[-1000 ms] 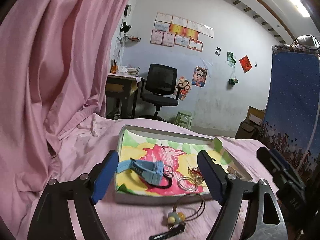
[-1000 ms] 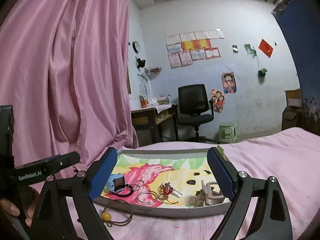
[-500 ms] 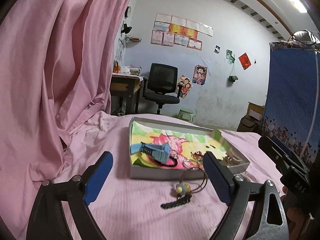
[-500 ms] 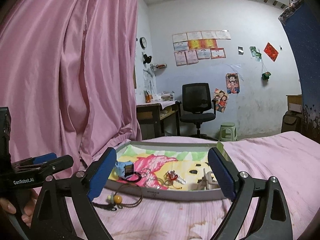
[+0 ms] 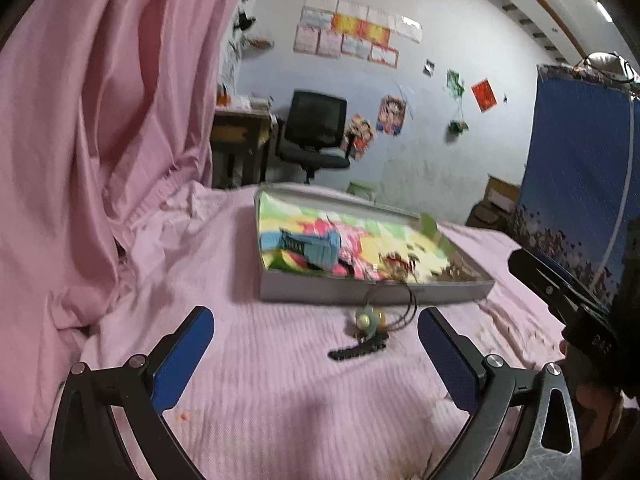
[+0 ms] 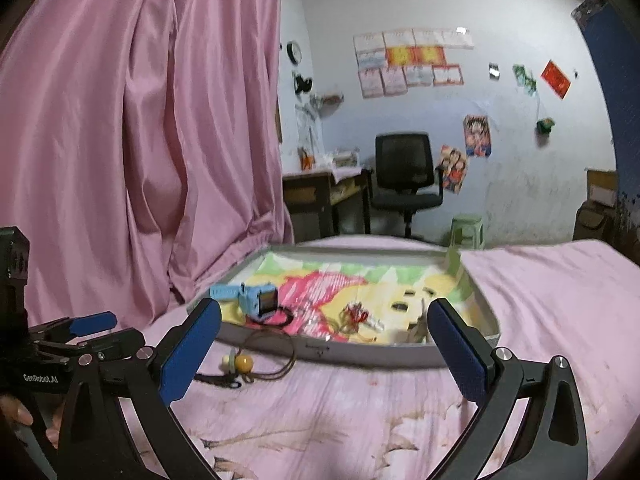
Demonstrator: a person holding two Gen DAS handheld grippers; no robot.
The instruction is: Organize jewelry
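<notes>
On the pink ribbed bedspread [image 5: 280,380], left wrist view: left gripper [image 5: 316,356] has its blue-padded jaws spread wide, nothing between them. At 12 o'clock ahead sits the shallow grey cardboard tray with a colourful drawn liner [image 5: 360,292]. Light blue plastic kids' watch [image 5: 308,246] lies in its left part; small red trinket and other bits toward the right are blurred. Outside the tray, just beside its near wall, lies the brown cord necklace with pale and yellow beads [image 5: 372,318], touching a black toothed hair clip [image 5: 358,349]. Right gripper body shows at 3 o'clock.

Right wrist view: right gripper [image 6: 324,344] also gapes wide, empty. Tray [image 6: 360,354] at 12 o'clock, watch [image 6: 256,300] at 11, red trinket [image 6: 356,314] centre. Necklace [image 6: 256,360] on the bedspread [image 6: 400,420] at 10 o'clock, near the left pad; left gripper [image 6: 80,328] at 9, its jaw state unclear from here.

Risks, my guess: thin cord sinks into soft fabric, so pads may pinch bedspread instead, or drag the clip along. Frames are motion-blurred, so aim could be off.
</notes>
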